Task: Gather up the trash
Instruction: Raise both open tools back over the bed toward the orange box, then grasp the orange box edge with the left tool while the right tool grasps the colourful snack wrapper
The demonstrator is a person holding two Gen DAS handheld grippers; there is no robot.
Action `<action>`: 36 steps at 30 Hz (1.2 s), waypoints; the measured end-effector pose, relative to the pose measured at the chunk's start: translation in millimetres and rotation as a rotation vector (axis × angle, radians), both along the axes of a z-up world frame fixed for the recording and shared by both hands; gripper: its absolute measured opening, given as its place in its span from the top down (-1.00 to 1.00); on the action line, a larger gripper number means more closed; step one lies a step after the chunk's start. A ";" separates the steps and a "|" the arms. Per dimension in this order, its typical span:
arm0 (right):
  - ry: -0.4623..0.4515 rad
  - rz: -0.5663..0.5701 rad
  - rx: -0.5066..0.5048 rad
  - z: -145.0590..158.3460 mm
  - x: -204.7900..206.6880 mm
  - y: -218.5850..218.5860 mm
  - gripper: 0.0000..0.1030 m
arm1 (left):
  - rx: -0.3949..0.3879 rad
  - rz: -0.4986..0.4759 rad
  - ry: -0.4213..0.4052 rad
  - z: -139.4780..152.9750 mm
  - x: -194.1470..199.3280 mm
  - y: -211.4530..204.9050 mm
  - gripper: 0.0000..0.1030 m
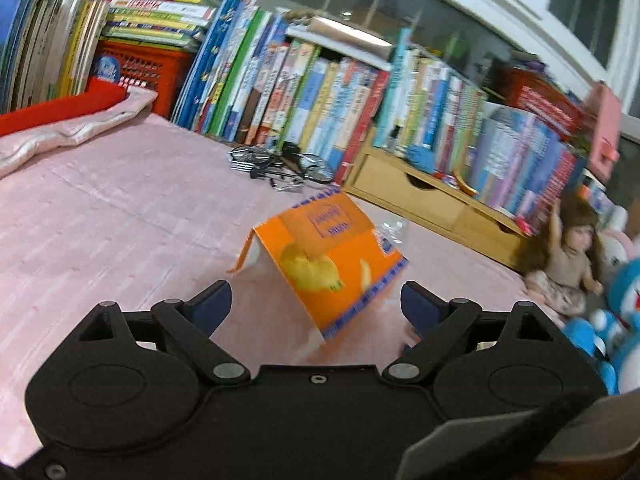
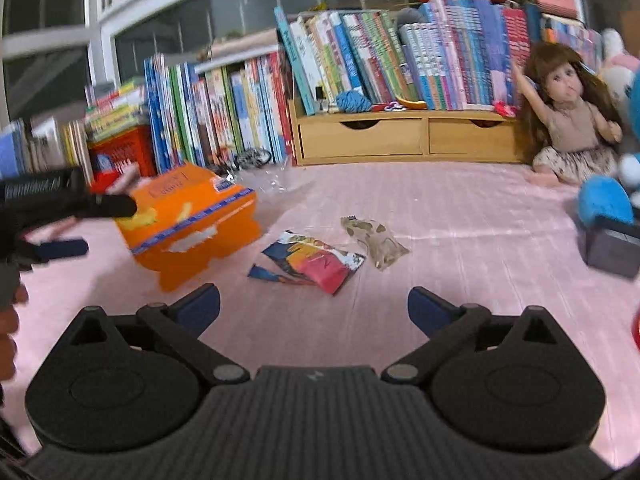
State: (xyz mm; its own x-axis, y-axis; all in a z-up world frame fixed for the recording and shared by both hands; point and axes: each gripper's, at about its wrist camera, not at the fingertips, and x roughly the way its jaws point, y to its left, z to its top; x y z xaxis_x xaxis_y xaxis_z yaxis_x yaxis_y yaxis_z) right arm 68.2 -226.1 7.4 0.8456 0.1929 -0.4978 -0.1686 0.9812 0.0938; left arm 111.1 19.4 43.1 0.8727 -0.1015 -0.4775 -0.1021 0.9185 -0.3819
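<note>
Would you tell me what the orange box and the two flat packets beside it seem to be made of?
Orange box: likely printed cardboard, matte, with creased flaps and a torn patch showing pale board.
Colourful packet: probably glossy plastic or foil film, crumpled flat.
Tan packet: thin film or paper; too blurred to tell which.

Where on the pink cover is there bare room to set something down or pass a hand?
Free: the pink cover between the wrappers and the doll, up to the wooden drawers. Also left of the orange box, toward the folded blanket. Crowded: around the box, the wrappers and the glasses.
</note>
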 end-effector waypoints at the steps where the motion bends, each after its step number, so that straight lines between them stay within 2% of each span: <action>1: 0.009 0.009 -0.009 -1.6 7.8 4.1 -1.00 | -0.017 0.008 0.015 -3.1 10.6 1.2 -0.77; 3: 0.025 0.025 -0.016 -3.6 20.8 10.1 -1.00 | -0.053 0.022 0.039 -9.7 24.7 3.6 -0.72; 5: 0.037 0.037 -0.037 -5.5 33.9 16.3 -1.00 | -0.093 0.036 0.074 -18.5 39.5 6.8 -0.48; 6: 0.043 0.045 -0.049 -6.7 40.2 19.2 -1.00 | -0.112 0.037 0.095 -22.8 44.0 7.9 -0.26; 8: 0.060 0.055 -0.066 -9.0 52.9 24.7 -1.00 | -0.196 0.018 0.118 -32.3 54.2 12.7 -0.20; 9: 0.064 0.055 -0.072 -10.2 57.4 26.2 -1.00 | -0.221 0.012 0.115 -34.9 55.4 13.4 -0.03; 10: 0.072 0.056 -0.076 -11.8 62.5 28.0 -1.00 | -0.237 0.006 0.097 -36.1 56.0 13.4 0.24; 11: 0.080 0.058 -0.077 -13.4 66.6 29.3 -1.00 | -0.247 -0.027 0.061 -36.4 56.0 13.0 0.38; 13: 0.096 0.069 -0.071 -16.6 72.3 30.9 -0.99 | -0.232 -0.045 0.057 -34.1 55.3 10.6 0.53; 14: 0.105 0.078 -0.063 -17.9 73.1 30.8 -0.92 | -0.222 -0.049 0.046 -32.2 53.0 9.8 0.59; 15: 0.115 0.086 -0.056 -19.0 72.8 30.9 -0.74 | -0.208 -0.056 0.031 -29.5 50.0 9.0 0.64; 16: 0.120 0.090 -0.048 -19.7 71.6 31.1 -0.64 | -0.193 -0.059 0.020 -26.7 46.6 8.7 0.67; 18: 0.108 0.087 -0.048 -19.3 65.6 31.4 -0.13 | -0.173 -0.063 -0.004 -19.5 38.0 9.7 0.73; 19: 0.100 0.088 -0.045 -18.5 61.3 30.9 -0.01 | -0.161 -0.065 -0.020 -15.0 32.5 10.7 0.76; 20: 0.097 0.087 -0.038 -17.6 58.7 29.3 0.23 | -0.150 -0.065 -0.029 -11.0 27.5 11.8 0.78; 21: 0.095 0.086 -0.025 -16.2 55.8 27.3 0.37 | -0.136 -0.065 -0.040 -7.5 21.2 12.5 0.81; 24: 0.077 0.090 0.002 -12.1 42.5 22.3 0.58 | -0.097 -0.071 -0.079 5.6 -2.9 14.9 0.85; 29: 0.059 0.116 0.031 -5.2 16.0 16.3 0.59 | -0.057 -0.085 -0.140 17.5 -46.6 21.2 0.85; 31: 0.045 0.137 0.007 -2.8 7.4 18.0 0.41 | -0.050 -0.092 -0.159 19.3 -65.3 22.9 0.85; 33: 0.016 0.138 -0.034 -0.6 4.8 20.9 -0.36 | -0.038 -0.092 -0.172 19.1 -81.3 24.0 0.84; 35: -0.010 0.134 -0.056 0.8 10.3 23.3 -0.63 | -0.018 -0.083 -0.175 18.1 -95.1 24.2 0.84; 36: -0.007 0.134 -0.055 1.3 16.5 24.4 -0.63 | -0.010 -0.081 -0.173 17.6 -100.6 24.6 0.84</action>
State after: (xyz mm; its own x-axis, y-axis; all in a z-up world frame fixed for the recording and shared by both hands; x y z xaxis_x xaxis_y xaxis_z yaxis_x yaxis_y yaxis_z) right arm 84.7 -201.7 8.7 0.8172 0.2772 -0.5052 -0.2993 0.9534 0.0389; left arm 10.5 43.9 60.7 0.9304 -0.1792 -0.3198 0.0402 0.9170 -0.3968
